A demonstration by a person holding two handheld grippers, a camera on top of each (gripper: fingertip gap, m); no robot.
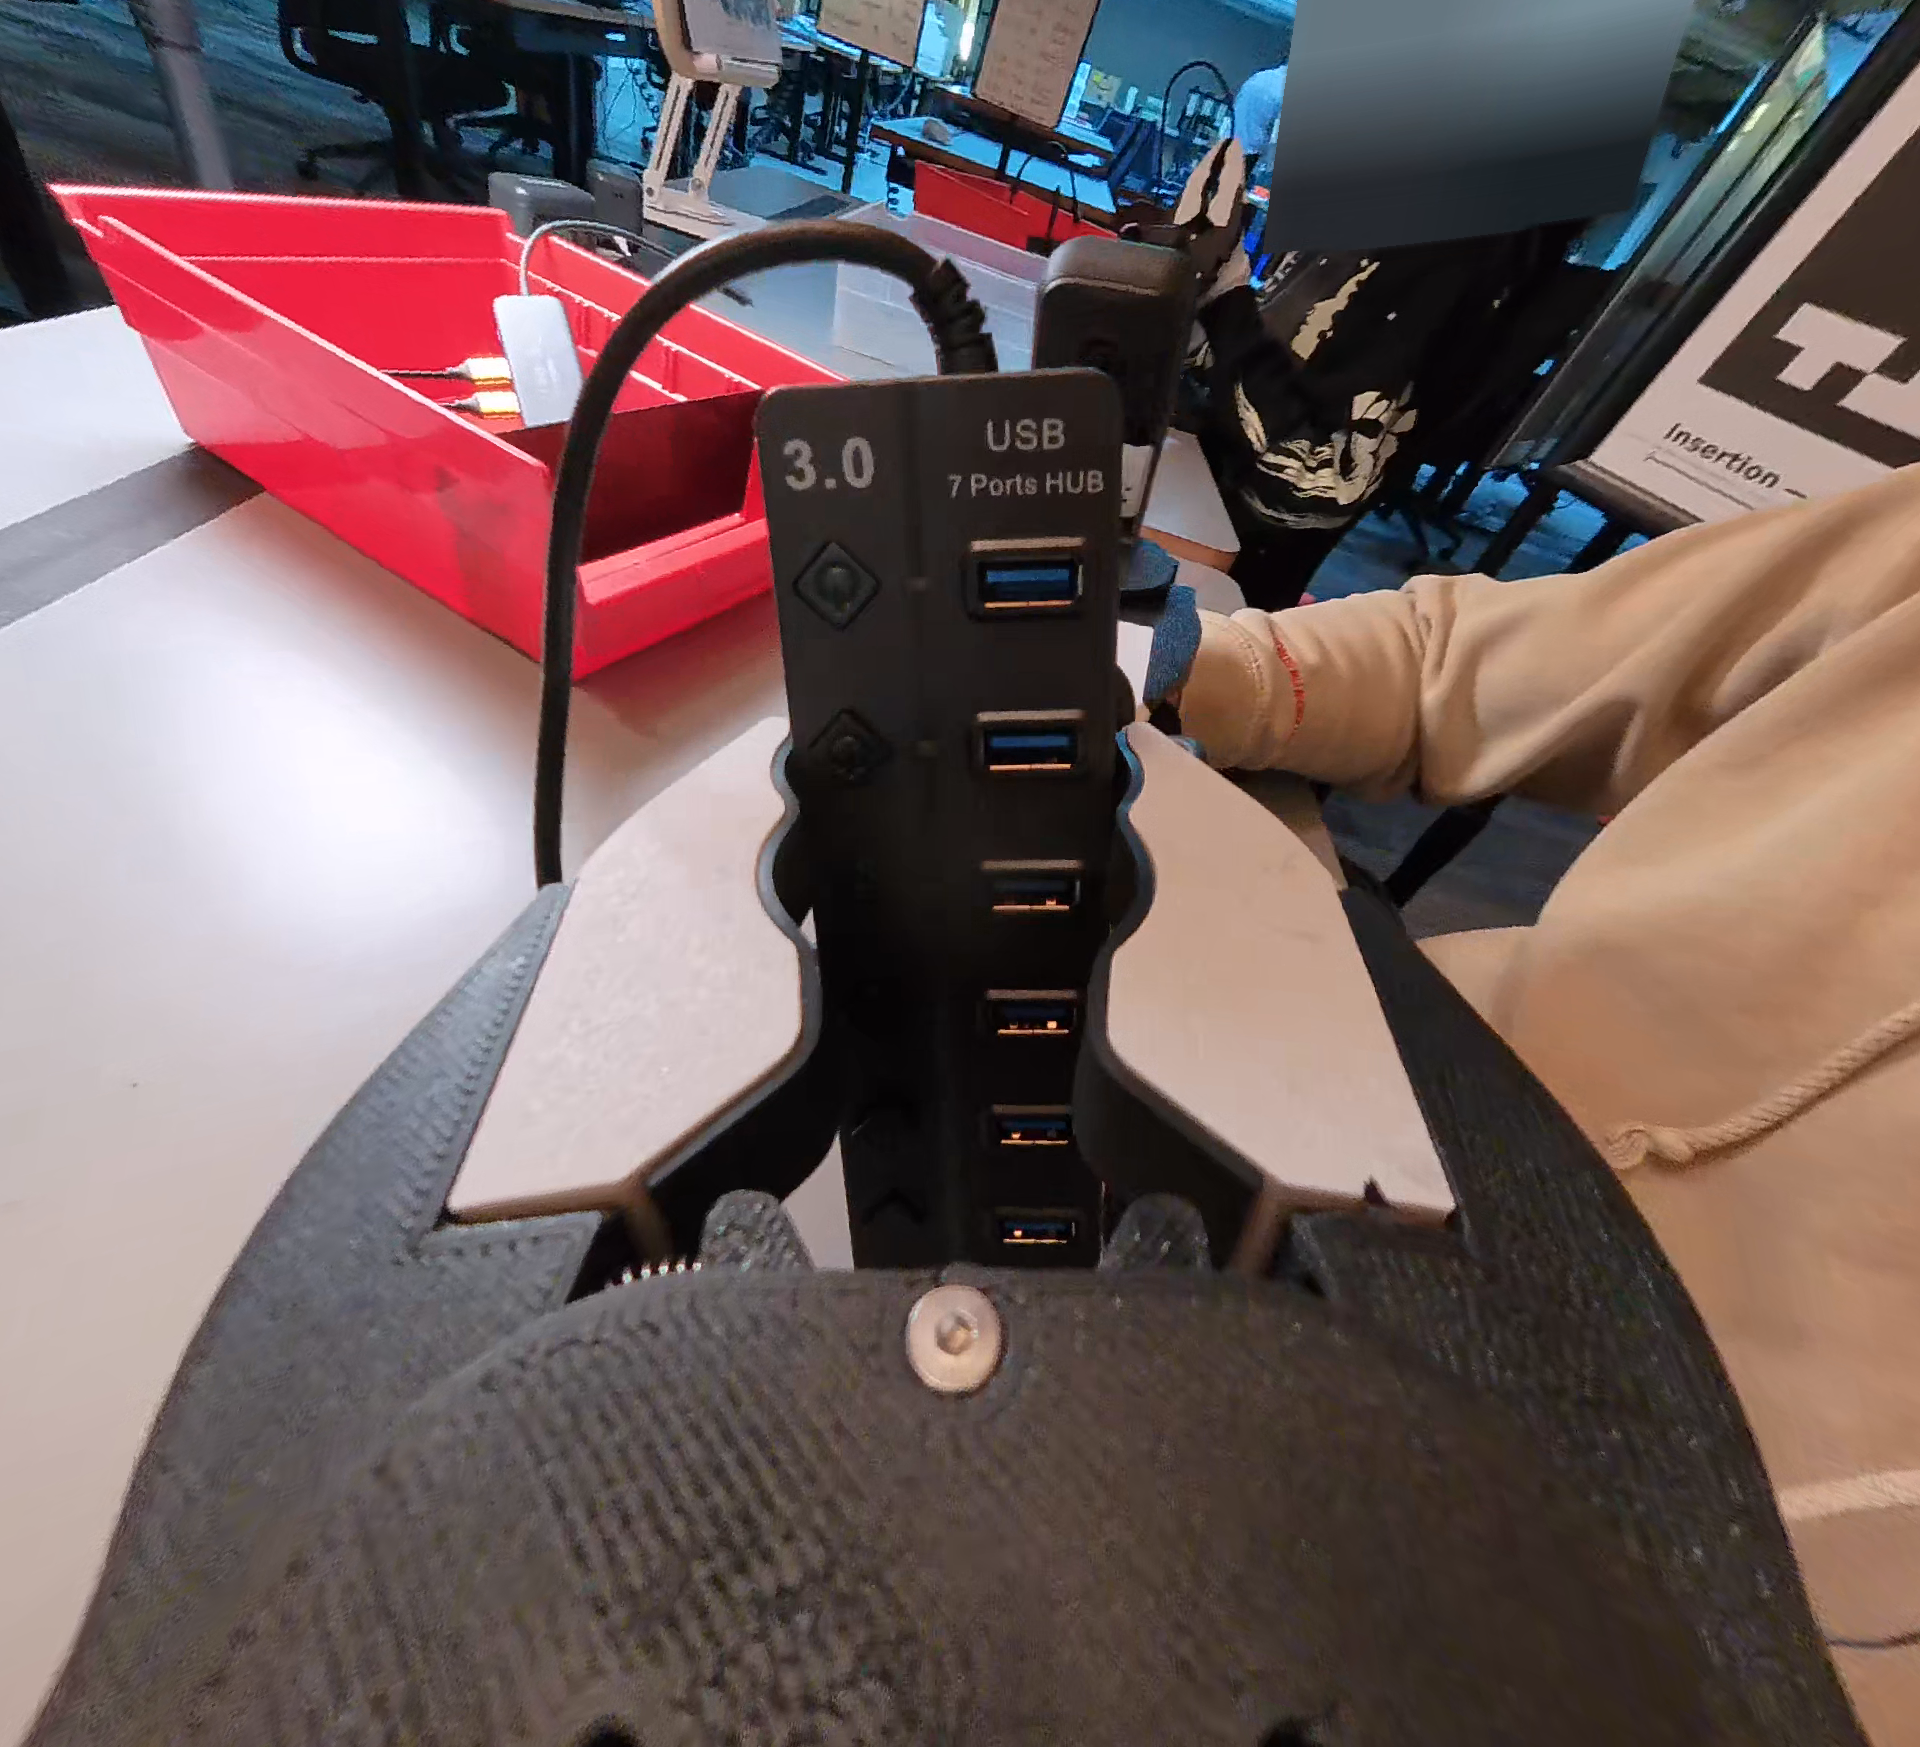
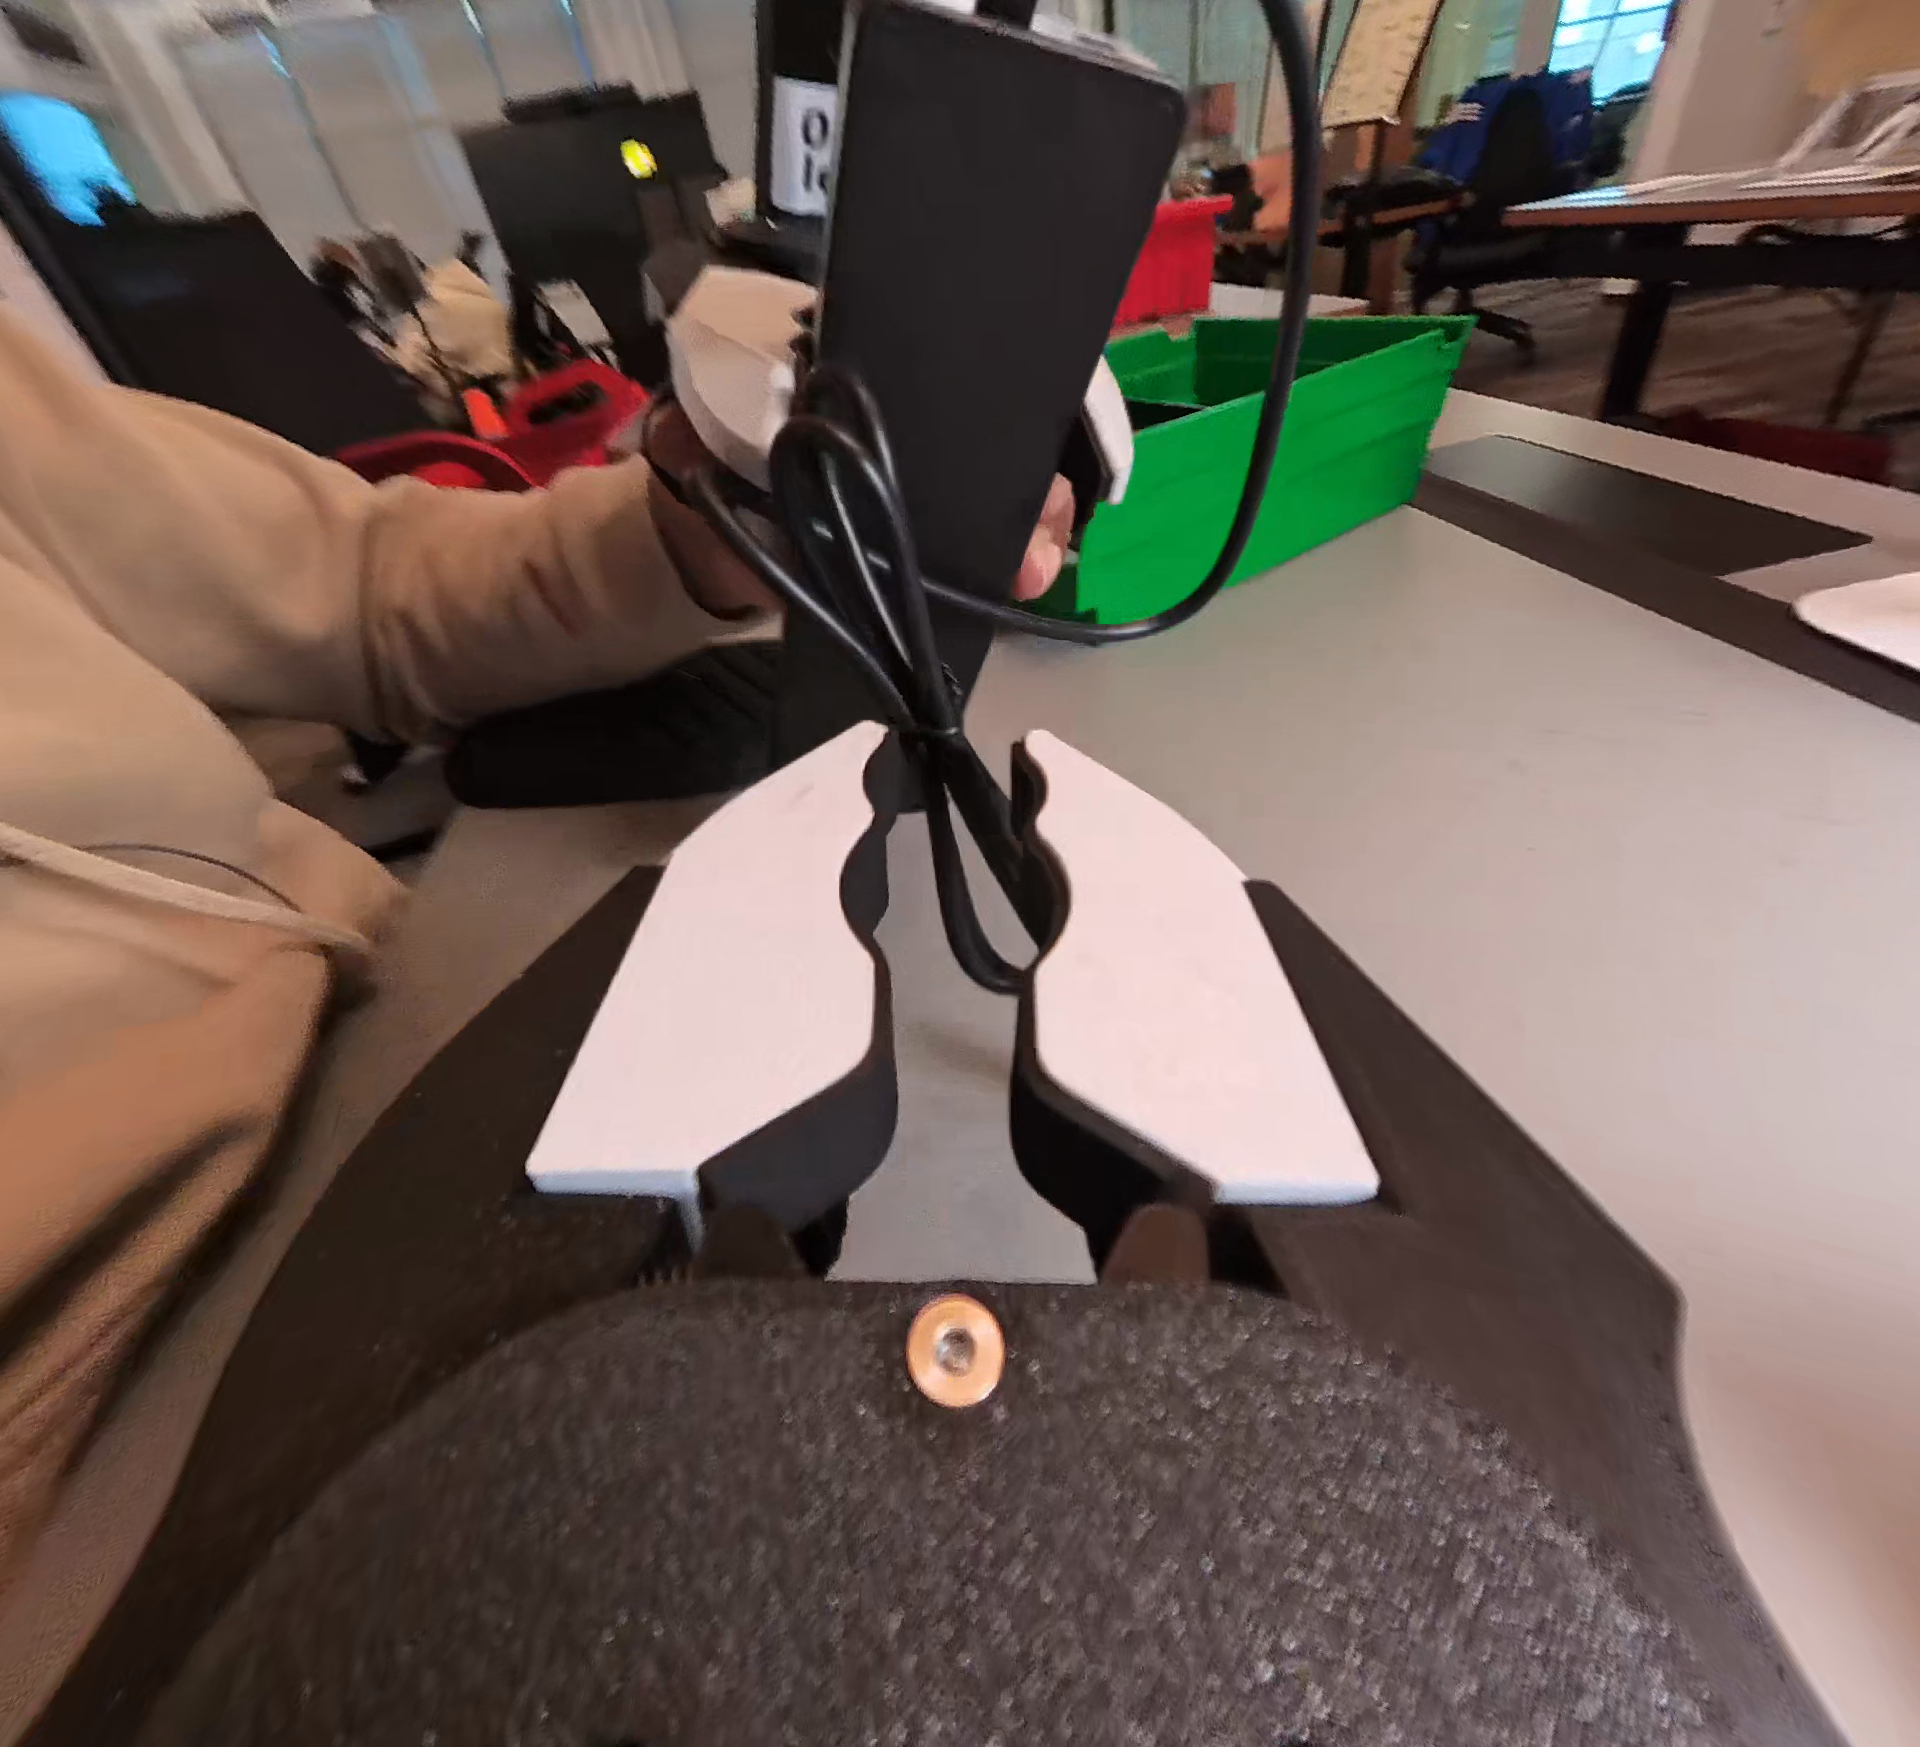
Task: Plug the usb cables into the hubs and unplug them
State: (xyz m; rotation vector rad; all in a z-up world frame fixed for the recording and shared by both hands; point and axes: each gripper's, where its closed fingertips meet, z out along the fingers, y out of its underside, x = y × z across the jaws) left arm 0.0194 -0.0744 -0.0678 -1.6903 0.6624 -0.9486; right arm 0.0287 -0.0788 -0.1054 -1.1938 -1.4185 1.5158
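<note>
My left gripper point(image 1: 956, 752) is shut on a black multi-port USB hub point(image 1: 935, 658) and holds it upright above the table, ports facing the camera. All ports in view are empty. The hub's black cable point(image 1: 561, 606) loops out of its top and down the left side. In the right wrist view I see the hub's plain back point(image 2: 987, 295), with the left gripper's white fingers point(image 2: 727, 367) on its sides. A tied bundle of the cable point(image 2: 883, 534) hangs between the fingers of my right gripper point(image 2: 951, 747). The jaws stand apart, and the cable touches only the right finger.
A red bin point(image 1: 343, 409) at the back left holds a grey hub with gold plugs point(image 1: 535, 357). A green bin point(image 2: 1278, 450) stands behind the black hub. A person's tan sleeve point(image 1: 1455, 689) fills the right side. The grey table point(image 2: 1455, 866) lies below.
</note>
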